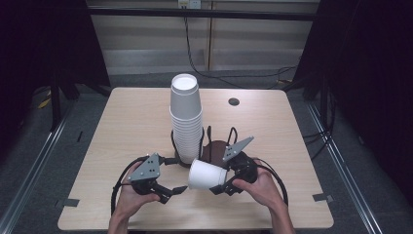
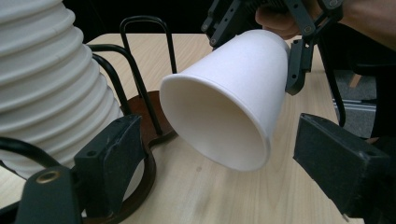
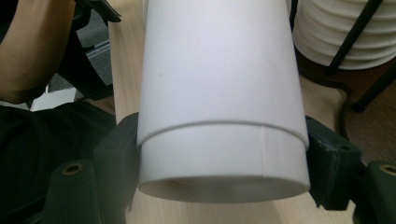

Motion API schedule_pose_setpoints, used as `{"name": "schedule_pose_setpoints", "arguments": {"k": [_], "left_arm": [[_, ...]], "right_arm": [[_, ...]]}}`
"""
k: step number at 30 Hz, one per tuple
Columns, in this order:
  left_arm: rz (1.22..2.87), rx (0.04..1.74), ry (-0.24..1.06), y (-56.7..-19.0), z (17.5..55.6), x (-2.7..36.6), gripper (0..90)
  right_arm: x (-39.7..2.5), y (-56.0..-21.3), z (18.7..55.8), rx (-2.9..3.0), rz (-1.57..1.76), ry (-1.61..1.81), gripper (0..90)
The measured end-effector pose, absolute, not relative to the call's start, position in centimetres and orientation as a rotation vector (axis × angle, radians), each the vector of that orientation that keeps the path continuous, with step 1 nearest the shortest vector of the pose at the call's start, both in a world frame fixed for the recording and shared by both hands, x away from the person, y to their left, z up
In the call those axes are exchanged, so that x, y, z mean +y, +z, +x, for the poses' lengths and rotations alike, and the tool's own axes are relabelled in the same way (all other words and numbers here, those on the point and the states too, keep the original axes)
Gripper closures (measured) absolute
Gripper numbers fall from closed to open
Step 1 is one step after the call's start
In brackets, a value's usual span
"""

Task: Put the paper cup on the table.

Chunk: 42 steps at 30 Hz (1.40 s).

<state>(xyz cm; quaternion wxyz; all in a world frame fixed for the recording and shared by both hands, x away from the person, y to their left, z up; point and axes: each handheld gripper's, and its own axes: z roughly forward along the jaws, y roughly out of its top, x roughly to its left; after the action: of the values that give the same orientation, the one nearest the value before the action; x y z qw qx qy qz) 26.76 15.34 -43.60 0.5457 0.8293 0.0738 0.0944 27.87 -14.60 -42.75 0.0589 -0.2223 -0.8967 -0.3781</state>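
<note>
Nearest the bottom edge of the high view, a person's two forearms come in over a pale wooden counter, each hand holding a black hand-held gripper. The left hand-held gripper sits low near the front edge of the counter with its two jaws spread apart and nothing between them; in the left gripper view those jaws frame the open mouth of a paper cup without touching it. The right hand-held gripper is clamped on that single white paper cup, which lies on its side in the air just above the counter, its wide mouth turned toward the left hand-held gripper and its narrow base toward the right hand. In the right gripper view the two jaws press on opposite sides of the cup close to its base end. Just behind the held cup stands a cup holder with a round dark brown base and black wire loops rising from it. A tall stack of white paper cups stands upside down in the holder, between the wire loops. Farther back, near the far edge of the counter, is a small round dark hole.
</note>
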Motion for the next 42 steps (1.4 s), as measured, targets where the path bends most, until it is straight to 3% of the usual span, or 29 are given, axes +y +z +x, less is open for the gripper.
{"name": "schedule_pose_setpoints", "arguments": {"k": [12, 42], "left_arm": [[1.915, 0.257, 0.201, -44.5, 26.7, 16.2, 15.6], [1.839, 0.235, 0.14, -45.0, 26.3, 16.4, 15.7]], "right_arm": [[-14.8, -43.3, 27.4, -2.686, -0.695, -1.312, 24.2], [-14.0, -44.7, 26.3, -2.565, -0.58, -1.668, 24.1]]}}
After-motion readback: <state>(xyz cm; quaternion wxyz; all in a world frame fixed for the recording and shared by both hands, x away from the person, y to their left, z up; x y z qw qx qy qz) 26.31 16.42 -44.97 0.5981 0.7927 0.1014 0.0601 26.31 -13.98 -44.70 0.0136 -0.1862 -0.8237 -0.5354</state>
